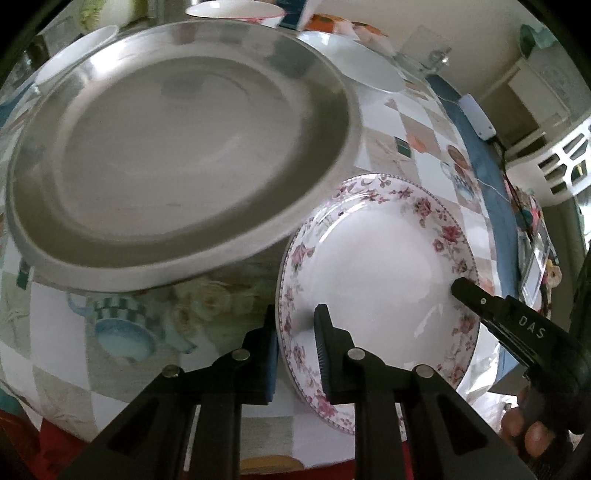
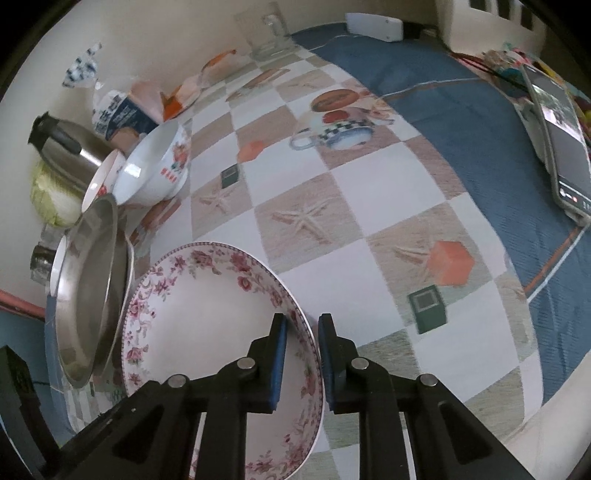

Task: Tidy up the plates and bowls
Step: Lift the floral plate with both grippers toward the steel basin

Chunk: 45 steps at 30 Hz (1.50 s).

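Note:
A white plate with a pink floral rim lies low over the checked tablecloth, held from both sides. My left gripper is shut on its left rim, one finger under the edge and one on top. My right gripper is shut on the opposite rim of the floral plate; its black fingertip shows on the plate's right edge in the left wrist view. A large steel plate sits right beside the floral one, the rims meeting. The steel plate is at the left of the right wrist view.
A white bowl with red motifs and a smaller bowl stand behind the steel plate, beside a steel flask and a cabbage. A white dish lies further back. A phone rests on the blue cloth, with a glass mug near the wall.

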Each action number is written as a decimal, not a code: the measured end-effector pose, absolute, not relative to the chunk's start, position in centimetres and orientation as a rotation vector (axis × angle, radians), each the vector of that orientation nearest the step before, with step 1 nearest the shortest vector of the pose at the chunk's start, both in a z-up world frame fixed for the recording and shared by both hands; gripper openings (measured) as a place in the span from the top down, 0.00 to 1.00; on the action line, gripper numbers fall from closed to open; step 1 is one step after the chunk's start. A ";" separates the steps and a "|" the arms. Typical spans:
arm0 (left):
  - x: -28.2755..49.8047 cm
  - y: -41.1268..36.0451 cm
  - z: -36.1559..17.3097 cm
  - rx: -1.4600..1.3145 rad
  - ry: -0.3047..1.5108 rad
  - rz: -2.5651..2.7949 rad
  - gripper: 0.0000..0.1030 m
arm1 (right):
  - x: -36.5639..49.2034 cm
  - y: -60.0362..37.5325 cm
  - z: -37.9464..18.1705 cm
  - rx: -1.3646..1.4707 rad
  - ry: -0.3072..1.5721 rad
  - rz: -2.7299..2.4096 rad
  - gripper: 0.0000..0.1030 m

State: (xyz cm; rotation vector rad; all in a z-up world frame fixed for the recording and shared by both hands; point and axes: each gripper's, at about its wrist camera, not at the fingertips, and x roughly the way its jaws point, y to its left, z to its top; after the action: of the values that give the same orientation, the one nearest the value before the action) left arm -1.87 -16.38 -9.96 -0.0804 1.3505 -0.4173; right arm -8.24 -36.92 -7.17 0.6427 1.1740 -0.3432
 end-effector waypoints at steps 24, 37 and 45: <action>0.0 -17.2 -10.1 -0.127 1.333 -0.470 0.82 | -9.1 -39.5 -8.2 0.777 1.120 -0.299 0.82; 0.2 -18.4 -10.0 -0.056 1.318 -0.522 0.81 | -10.1 -40.3 -8.0 0.797 1.105 -0.308 0.85; -0.2 -18.9 -9.4 -0.033 1.303 -0.557 0.82 | -10.6 -40.6 -6.7 0.764 1.066 -0.313 0.85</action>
State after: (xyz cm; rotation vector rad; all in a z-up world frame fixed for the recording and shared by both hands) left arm -0.21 -18.86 -9.41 -0.0329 1.3030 -0.5569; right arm -10.56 -40.59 -6.70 0.7641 1.0661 -0.3134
